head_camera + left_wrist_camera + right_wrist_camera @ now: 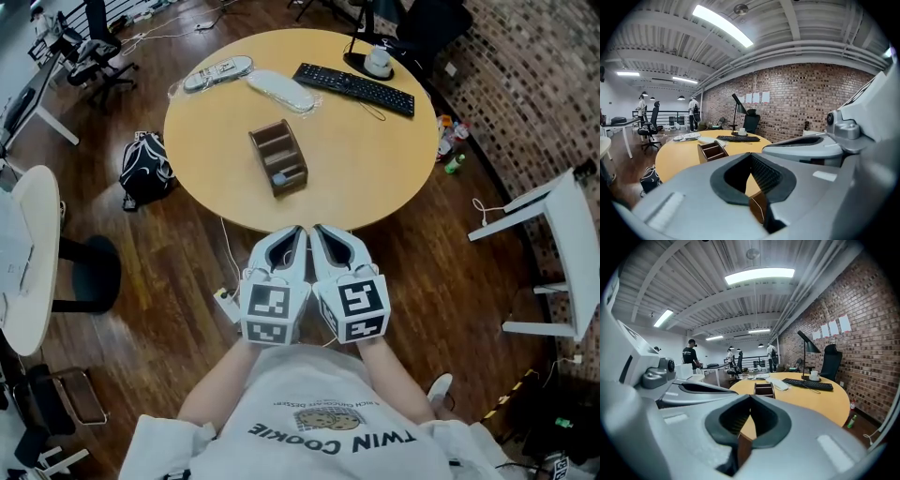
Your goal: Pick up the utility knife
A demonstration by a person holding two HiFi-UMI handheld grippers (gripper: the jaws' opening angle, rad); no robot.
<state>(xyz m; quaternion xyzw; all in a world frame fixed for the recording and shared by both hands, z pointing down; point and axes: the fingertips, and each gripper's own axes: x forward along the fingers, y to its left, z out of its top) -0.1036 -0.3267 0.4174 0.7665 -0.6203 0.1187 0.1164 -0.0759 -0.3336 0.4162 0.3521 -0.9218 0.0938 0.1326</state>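
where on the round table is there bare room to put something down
The widest bare patch of the table lies right of the wooden organizer, on the near side of the keyboard. A smaller one lies left of the organizer. The far edge is crowded: keyboard, wrapped white items, lamp base.

Open-plan office. Round wooden table [375,169] carries a keyboard [354,89] and desk lamp [808,343]. Swivel chairs [94,47] and white desks [562,234] around. Brick wall [806,103], wood floor [169,272], ceiling strip lights [759,275]. People [689,355] standing at far desks.
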